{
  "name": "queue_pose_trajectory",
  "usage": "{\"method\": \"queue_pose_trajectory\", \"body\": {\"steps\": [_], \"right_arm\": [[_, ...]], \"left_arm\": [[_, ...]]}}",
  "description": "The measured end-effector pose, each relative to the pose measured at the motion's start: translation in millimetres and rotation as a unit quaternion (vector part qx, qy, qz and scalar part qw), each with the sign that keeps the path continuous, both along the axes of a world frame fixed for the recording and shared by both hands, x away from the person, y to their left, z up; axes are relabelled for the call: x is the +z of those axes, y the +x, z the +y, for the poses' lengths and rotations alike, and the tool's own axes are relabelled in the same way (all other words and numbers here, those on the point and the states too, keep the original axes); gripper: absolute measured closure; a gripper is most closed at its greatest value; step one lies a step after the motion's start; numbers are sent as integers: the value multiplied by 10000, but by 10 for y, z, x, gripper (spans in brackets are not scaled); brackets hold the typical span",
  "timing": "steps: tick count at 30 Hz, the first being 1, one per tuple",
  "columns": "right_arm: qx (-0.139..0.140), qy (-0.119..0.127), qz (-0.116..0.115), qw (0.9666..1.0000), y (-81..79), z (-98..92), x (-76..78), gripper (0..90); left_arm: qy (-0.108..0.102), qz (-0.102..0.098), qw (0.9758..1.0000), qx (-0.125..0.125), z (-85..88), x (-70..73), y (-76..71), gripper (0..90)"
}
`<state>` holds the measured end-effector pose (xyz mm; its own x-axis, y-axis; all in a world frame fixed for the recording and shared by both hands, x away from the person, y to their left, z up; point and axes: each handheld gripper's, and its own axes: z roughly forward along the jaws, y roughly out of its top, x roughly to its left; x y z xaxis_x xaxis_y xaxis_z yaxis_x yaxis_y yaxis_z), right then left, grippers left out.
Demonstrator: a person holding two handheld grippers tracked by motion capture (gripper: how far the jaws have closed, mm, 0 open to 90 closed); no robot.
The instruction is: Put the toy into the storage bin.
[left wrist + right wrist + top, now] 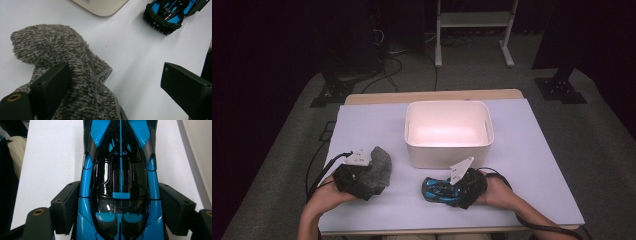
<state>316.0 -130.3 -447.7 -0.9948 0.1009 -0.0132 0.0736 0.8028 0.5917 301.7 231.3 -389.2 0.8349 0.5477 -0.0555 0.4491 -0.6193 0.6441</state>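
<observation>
**Mia:** What is the right gripper (120,207) doing?

**Ben:** It has a toy car (120,170) between its 2 black jaws. The car is blue and black and shiny. In the right gripper view, 1 jaw sits against each side of the car. So it is pinching the car.

**Mia:** Where is the car?

**Ben:** In the high view the toy car (439,190) is low over the white table cover (532,150), near the front edge. It is just in front of the white box (448,131). The right gripper (447,192) comes at it from the right side.

**Mia:** And the left gripper (112,82)?

**Ben:** Its 2 jaws are spread wide apart. 1 jaw rests on a fuzzy grey cloth (62,65). The other jaw is over the bare cover and touches nothing. It is not pinching the cloth.

**Mia:** Where is the cloth?

**Ben:** The grey cloth (379,167) lies in a heap on the left side of the cover, well apart from the car. The left gripper (362,180) is on its near edge.

**Mia:** What is in the box?

**Ben:** I can see its pale floor and walls.
</observation>
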Motion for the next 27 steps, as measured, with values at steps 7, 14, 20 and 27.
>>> {"method": "queue_pose_trajectory", "body": {"steps": [7,14,20,27], "right_arm": [[3,122,42,9999,-4,-33,76,234],[-2,-15,120,9999,12,-25,3,228],[50,-134,51,9999,12,72,32,164],[53,-163,55,9998,36,164,1,185]], "left_arm": [[14,0,10000,-18,-4,1,2,82],[6,-3,10000,-19,-1,6,-1,82],[5,1,10000,-33,-7,2,5,82],[-16,-9,10000,-15,2,8,-4,82]]}}
